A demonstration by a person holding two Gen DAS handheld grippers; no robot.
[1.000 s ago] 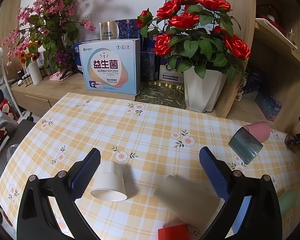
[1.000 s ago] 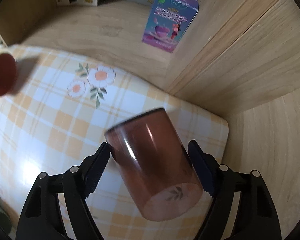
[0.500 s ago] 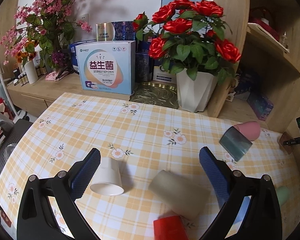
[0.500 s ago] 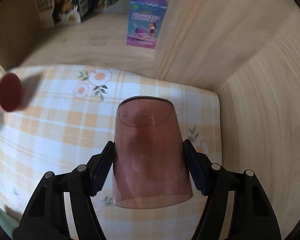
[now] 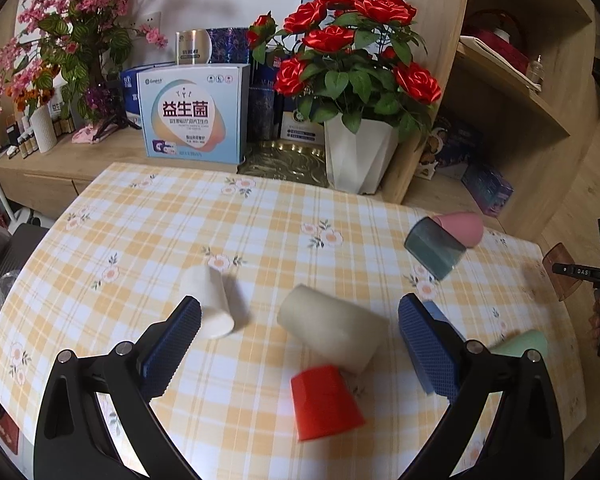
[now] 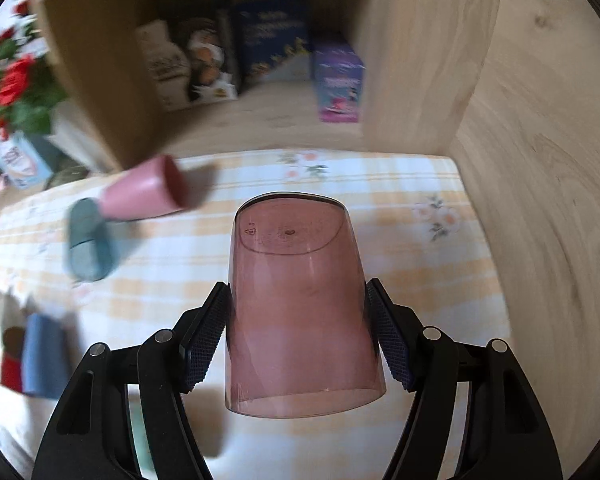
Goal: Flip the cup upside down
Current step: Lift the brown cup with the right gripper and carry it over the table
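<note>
Change since a second ago: your right gripper point(image 6: 296, 332) has swung the brown cup point(image 6: 300, 304) from a tilt to base pointing away from you, mouth toward the camera; the view has turned toward the shelf.
Right gripper: pads point(image 6: 206, 340) pinching the cup's side walls, past mid-height toward the mouth.
Cup's place: held between those fingers over the tabletop point(image 6: 412, 264), close to its far right corner; whether the rim touches the cloth you cannot tell.
Handling: judged a light, thin, see-through plastic tumbler, smooth and slightly tapered, so it may slip or flex; squeeze gently across the wall, where you have it.
Left gripper: spread wide point(image 5: 300, 344), holding nothing, hovering over the cloth.
Near the left gripper: a red cup point(image 5: 324, 402) mouth down and a beige cup point(image 5: 332, 330) on its side between the fingers; a white cup point(image 5: 212, 302) by the left finger.
Further left of the right gripper: a teal cup point(image 6: 88, 240) and a pink cup point(image 6: 144, 190), both lying down, well apart from your cup.
In the way: the wooden side panel point(image 6: 540, 160) close on the right; nothing under the cup that shows.
</note>
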